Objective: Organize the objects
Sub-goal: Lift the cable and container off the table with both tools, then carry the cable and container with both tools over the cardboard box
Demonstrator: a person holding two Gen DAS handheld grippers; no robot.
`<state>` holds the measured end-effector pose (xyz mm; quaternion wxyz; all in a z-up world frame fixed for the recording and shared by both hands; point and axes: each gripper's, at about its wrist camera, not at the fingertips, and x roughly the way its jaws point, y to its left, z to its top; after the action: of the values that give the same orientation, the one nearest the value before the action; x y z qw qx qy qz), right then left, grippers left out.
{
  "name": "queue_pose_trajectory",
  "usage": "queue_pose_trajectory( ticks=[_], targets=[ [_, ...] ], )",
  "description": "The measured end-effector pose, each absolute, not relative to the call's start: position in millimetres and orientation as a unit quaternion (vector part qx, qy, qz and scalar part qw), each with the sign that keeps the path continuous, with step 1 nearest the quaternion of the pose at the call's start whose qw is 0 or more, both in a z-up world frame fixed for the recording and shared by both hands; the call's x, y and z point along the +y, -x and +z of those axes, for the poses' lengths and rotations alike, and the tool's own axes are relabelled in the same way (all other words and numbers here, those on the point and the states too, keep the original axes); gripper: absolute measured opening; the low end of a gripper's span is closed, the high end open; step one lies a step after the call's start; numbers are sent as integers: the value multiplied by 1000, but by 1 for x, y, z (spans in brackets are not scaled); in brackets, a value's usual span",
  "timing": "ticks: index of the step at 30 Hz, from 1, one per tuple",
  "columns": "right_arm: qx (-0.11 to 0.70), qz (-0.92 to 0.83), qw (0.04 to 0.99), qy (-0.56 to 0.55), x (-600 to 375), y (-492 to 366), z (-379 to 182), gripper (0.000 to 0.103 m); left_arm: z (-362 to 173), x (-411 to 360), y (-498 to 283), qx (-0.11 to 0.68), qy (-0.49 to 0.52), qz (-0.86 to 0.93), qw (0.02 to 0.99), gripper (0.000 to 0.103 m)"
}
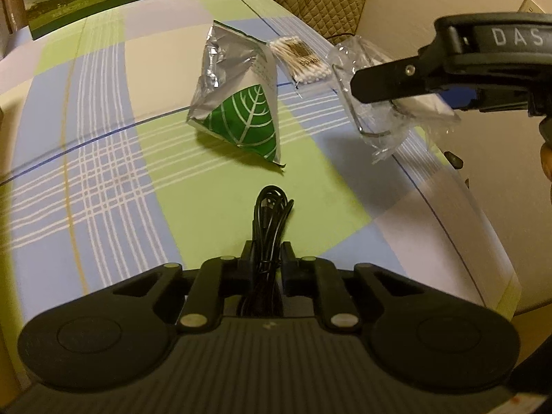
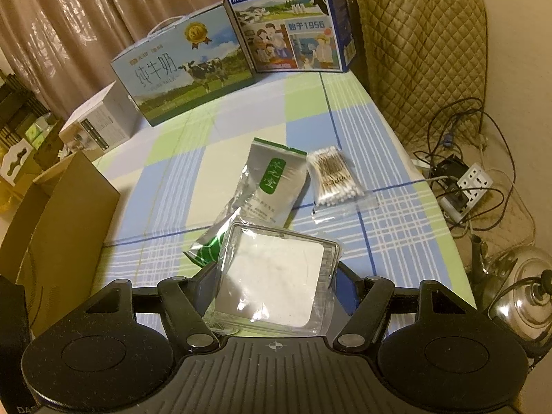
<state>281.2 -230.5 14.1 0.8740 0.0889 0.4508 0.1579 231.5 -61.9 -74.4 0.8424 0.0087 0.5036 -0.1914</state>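
My left gripper (image 1: 267, 253) is shut on a coiled black cable (image 1: 270, 214), whose loop sticks out past the fingertips above the checked tablecloth (image 1: 103, 158). My right gripper (image 2: 276, 277) is shut on a clear plastic packet (image 2: 276, 286) with a white square pad inside. The same packet (image 1: 383, 120) hangs over the table's right edge in the left wrist view. A silver and green foil pouch (image 1: 238, 107) (image 2: 272, 186) lies mid-table. Beside it lies a clear bag of cotton swabs (image 1: 305, 62) (image 2: 333, 179).
Two milk cartons (image 2: 186, 69) (image 2: 286, 17) stand at the table's far end, with a white box (image 2: 100, 120) to their left. An open cardboard box (image 2: 62, 234) sits at the left edge. Right of the table are a quilted chair (image 2: 421, 45), a power strip (image 2: 472, 179) with cables, and a steel kettle (image 2: 524, 296).
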Motion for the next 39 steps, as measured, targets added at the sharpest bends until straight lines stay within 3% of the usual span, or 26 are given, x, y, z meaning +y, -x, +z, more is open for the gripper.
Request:
queue_pose_trajectory(
  ticks=[23, 39],
  targets=[
    [356, 205, 908, -80, -179, -193, 78, 66, 41, 22, -165, 404, 36, -113, 907, 11],
    [349, 243, 903, -57, -120, -171, 80, 66, 85, 71, -124, 370, 42, -73, 925, 11]
  ],
)
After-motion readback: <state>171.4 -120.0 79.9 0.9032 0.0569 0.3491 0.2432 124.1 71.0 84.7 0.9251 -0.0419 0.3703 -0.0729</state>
